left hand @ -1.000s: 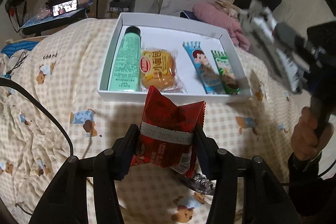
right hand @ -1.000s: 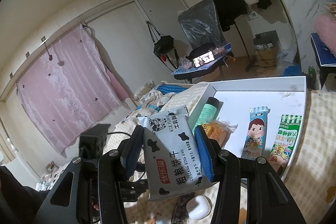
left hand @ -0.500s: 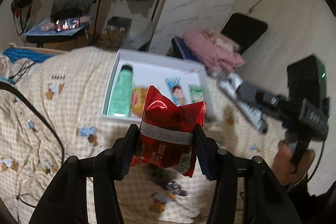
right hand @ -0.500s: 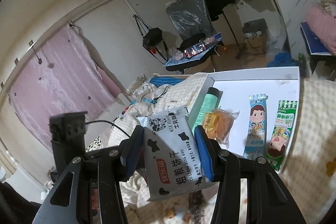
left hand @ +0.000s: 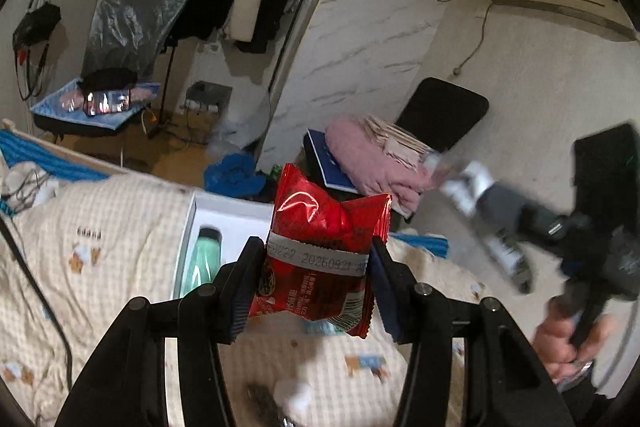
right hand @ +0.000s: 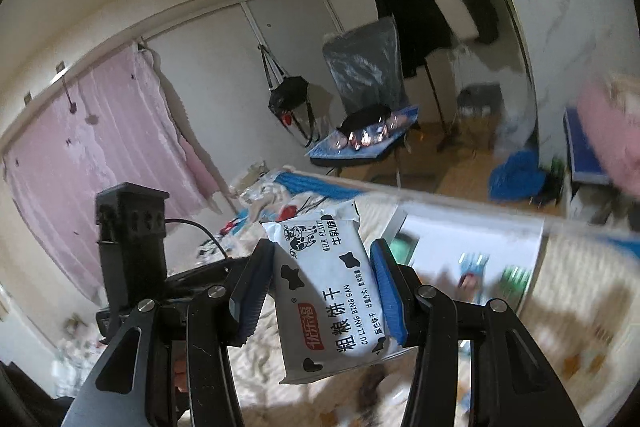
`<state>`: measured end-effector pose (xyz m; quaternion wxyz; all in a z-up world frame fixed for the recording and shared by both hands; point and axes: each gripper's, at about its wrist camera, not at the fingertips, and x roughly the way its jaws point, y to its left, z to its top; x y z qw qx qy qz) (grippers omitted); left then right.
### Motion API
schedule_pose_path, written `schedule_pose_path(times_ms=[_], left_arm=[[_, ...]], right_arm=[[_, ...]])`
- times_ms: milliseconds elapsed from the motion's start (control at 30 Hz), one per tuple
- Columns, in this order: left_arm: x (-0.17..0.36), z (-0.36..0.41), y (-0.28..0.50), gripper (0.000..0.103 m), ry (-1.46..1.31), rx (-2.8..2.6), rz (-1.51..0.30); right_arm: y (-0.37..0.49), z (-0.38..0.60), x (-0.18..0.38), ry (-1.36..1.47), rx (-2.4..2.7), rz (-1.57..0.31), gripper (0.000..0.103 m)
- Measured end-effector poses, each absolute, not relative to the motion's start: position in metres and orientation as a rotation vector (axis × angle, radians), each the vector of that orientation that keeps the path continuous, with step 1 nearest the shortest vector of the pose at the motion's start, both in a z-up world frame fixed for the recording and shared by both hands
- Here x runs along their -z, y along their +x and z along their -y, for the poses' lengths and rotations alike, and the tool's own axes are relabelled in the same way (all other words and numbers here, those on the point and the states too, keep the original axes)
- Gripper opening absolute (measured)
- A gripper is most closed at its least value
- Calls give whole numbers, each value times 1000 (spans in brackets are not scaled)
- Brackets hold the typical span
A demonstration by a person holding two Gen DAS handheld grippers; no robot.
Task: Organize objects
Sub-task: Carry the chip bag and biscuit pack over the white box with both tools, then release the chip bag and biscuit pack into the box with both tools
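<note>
- The red foil snack packet is glossy and crinkled, catching a bright streak of light.
- The white cow-print biscuit wrapper looks like smooth plastic film with a soft sheen.
- The left tongs and right tongs are matt black plastic with silvery metal screws and blue ribbed pads.
- The beige checked bed cover is soft, matt cloth, rumpled.
- The white shallow box looks like smooth matt card.
- The green tube inside it appears to be smooth plastic.
- The pink curtain is thin matt cloth.
</note>
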<state>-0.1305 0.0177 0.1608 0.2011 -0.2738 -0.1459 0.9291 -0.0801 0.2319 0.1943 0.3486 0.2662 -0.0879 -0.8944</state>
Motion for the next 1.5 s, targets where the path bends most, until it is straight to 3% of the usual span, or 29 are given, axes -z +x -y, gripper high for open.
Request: schedule_pose_path(times_ms=[200, 433, 833, 1200, 1500], left_arm=[[-138, -31, -170, 56, -763, -2609, 415], [-78, -45, -198, 56, -861, -2495, 480], [-4, -86, -219, 56, -983, -2380, 452], [5, -105, -224, 56, -970, -2364, 420], [11, -89, -233, 56, -973, -2295, 569]], right_arm=[[-125, -229, -217, 624, 2333, 215, 51], [-163, -220, -199, 593, 2359, 125, 51], [-213, -238, -93, 723, 2320, 227, 51], [-223, -279, -51, 838, 2355, 303, 51], [-225, -283, -51, 852, 2361, 309, 51]])
